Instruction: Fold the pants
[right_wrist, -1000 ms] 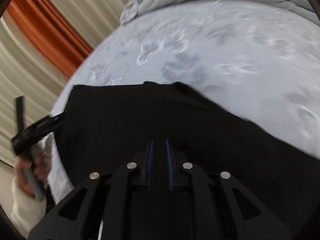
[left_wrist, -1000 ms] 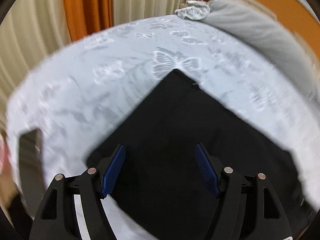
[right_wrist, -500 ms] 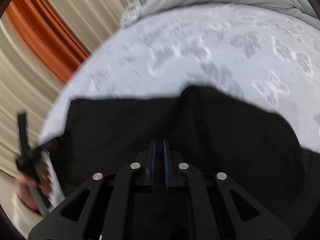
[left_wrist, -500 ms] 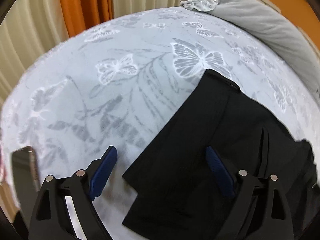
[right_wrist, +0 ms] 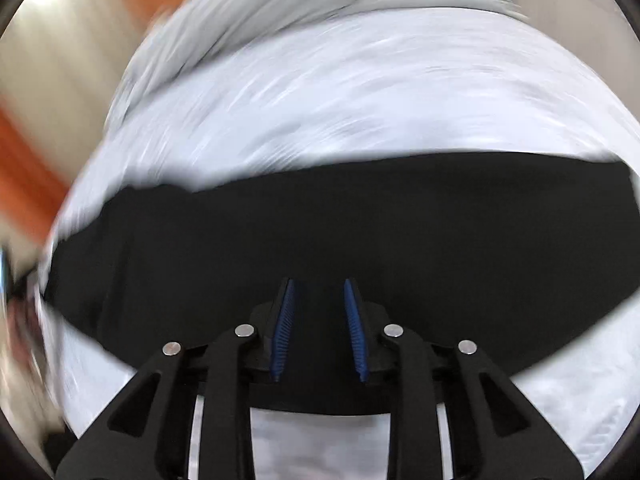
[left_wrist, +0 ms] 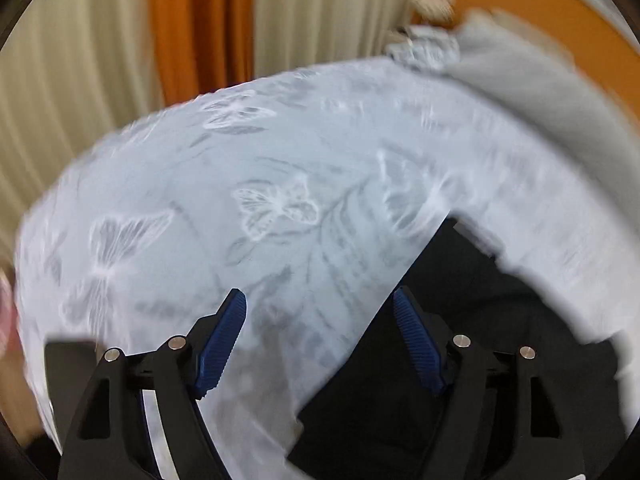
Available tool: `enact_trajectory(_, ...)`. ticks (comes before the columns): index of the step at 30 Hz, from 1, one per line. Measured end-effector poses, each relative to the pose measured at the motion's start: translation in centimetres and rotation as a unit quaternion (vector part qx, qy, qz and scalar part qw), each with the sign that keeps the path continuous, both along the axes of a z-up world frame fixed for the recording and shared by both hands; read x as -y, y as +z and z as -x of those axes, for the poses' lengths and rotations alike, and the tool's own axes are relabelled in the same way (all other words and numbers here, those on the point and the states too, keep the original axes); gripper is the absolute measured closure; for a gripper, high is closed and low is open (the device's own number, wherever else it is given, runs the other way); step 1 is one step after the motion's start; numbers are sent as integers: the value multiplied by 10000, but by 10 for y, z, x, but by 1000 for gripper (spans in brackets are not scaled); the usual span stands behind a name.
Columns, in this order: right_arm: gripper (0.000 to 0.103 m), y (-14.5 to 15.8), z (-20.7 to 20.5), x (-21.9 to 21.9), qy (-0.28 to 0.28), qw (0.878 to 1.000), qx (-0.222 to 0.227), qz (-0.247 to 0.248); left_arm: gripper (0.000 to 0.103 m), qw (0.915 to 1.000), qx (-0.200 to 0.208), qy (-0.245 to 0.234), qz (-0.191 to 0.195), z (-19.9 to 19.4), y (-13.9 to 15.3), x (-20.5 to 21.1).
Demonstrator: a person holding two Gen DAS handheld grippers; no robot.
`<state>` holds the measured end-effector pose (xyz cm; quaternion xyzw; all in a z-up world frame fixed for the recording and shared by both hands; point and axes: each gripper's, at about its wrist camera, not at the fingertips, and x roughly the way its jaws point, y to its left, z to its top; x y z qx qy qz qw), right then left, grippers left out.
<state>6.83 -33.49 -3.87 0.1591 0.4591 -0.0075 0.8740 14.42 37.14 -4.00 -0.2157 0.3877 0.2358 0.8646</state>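
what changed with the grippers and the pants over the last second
The right gripper, shut a second ago, has opened a little and let go of the pants. The left gripper swung left off the pants toward bare bedsheet. It stayed open; the pants stayed folded.

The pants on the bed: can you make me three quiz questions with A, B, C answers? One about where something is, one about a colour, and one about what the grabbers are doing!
1. Where do the pants lie?
A. on the butterfly bedsheet
B. on a chair
C. on the floor

2. What colour is the curtain stripe?
A. green
B. orange
C. purple

3. How is the left gripper?
A. shut on the pants
B. holding a sock
C. open, holding nothing

Answers: 1 A, black cloth spreads flat over the sheet. 2 B, orange between cream folds. 3 C, its blue pads stand wide apart with only sheet and pants behind.
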Motion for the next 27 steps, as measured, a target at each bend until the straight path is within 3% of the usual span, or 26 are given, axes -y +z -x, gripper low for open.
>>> enact_trajectory(2, 57, 14, 18, 71, -987, 9948, 180, 166, 29, 9989, 402, 118, 198, 20, 22, 9)
enact_trajectory(3, 55, 19, 32, 110, -1531, 9876, 219, 268, 29, 9987, 455, 73, 197, 25, 29, 18)
enact_trajectory(6, 54, 12, 66, 190, -2377, 9710, 174, 204, 29, 9977, 543, -301, 279, 34, 43, 58)
enact_trajectory(10, 54, -21, 85, 240, -2612, 9643, -33, -439, 27, 9918, 723, -1023, 232, 39, 55, 128)
enact_trajectory(12, 52, -31, 79, 240, -2404, 9703, -228, -127, 22, 9886, 793, -1268, 169, 38, 57, 165)
enact_trajectory(14, 44, -39, 75, 242, -2419, 9689, -428, 306, 22, 9855, 805, -1481, 162, 33, 55, 189)
enact_trajectory(15, 45, -43, 76, 245, -2403, 9698, -366, 215, 22, 9829, 796, -1657, 125, 27, 53, 204)
enact_trajectory(16, 58, -44, 76, 245, -2398, 9702, -299, 146, 22, 9813, 774, -1762, 59, 24, 51, 216)
enact_trajectory(17, 93, -43, 75, 244, -2332, 9722, -210, 98, 22, 9804, 723, -1832, -33, 20, 48, 228)
enact_trajectory(19, 96, -34, 69, 241, -2147, 9763, 20, -257, 22, 9790, 640, -1929, -136, 14, 40, 239)
enact_trajectory(21, 96, 5, 65, 234, -1991, 9771, 713, -218, 22, 9788, 550, -1955, -250, 8, 34, 246)
enact_trajectory(22, 96, 39, 68, 226, -1854, 9748, 1235, -107, 22, 9794, 520, -1932, -286, 7, 31, 246)
enact_trajectory(24, 96, 72, 72, 221, -1722, 9694, 1744, 94, 22, 9803, 465, -1901, -278, 5, 27, 245)
enact_trajectory(26, 90, 61, 64, 230, -1884, 9704, 1398, 573, 22, 9807, 441, -1891, -214, 3, 25, 243)
enact_trajectory(27, 89, 41, 58, 240, -2007, 9728, 1029, 536, 22, 9809, 404, -1894, -179, 0, 23, 242)
